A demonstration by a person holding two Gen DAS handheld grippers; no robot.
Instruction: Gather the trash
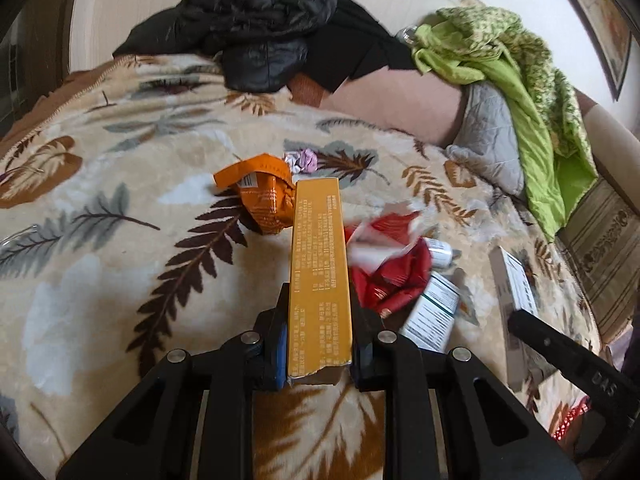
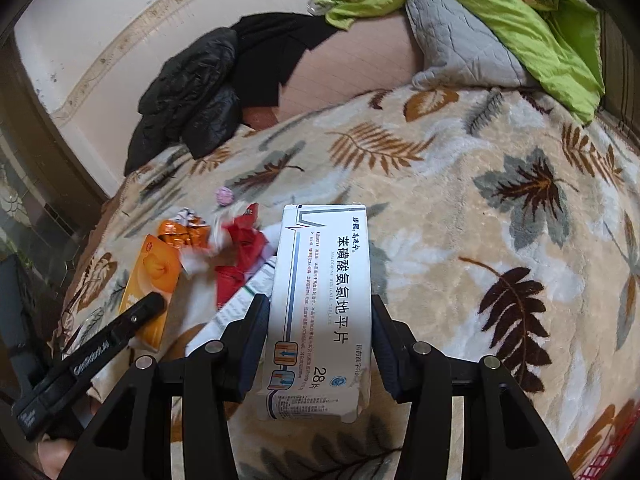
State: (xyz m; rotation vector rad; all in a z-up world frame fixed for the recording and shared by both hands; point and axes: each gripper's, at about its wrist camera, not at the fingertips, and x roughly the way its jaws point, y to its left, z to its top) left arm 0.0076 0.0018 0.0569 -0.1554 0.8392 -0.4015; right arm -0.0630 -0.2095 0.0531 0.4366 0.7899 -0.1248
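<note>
Two boxes are being held above the leaf-patterned bed blanket (image 1: 120, 260). Left gripper (image 1: 320, 336) is clamping a yellow box (image 1: 320, 264), pointing to 12 o'clock. Right gripper (image 2: 318, 344) is grasping a white tablet box (image 2: 320, 300). Orange wrapper (image 1: 260, 196) is lying at 11 o'clock of the yellow box, red wrapper (image 1: 396, 272) at 3 o'clock.

Yellow box (image 1: 320, 280): cardboard, matt, printed, near end torn. White medicine box (image 2: 320, 308): smooth card, slight sheen. Orange wrapper (image 1: 264, 196) and red wrapper (image 1: 394, 276): crinkled glossy film. Leaf-print blanket (image 1: 120, 240): plush fleece, fuzzy nap. Black jacket (image 1: 256, 20): quilted synthetic, shiny. Green cloth (image 1: 516, 60): thin woven fabric (one face printed). Grey pillow (image 2: 460, 40): quilted cotton-like, matt. Gripper frames: matt black plastic, bright metal pins.
</note>
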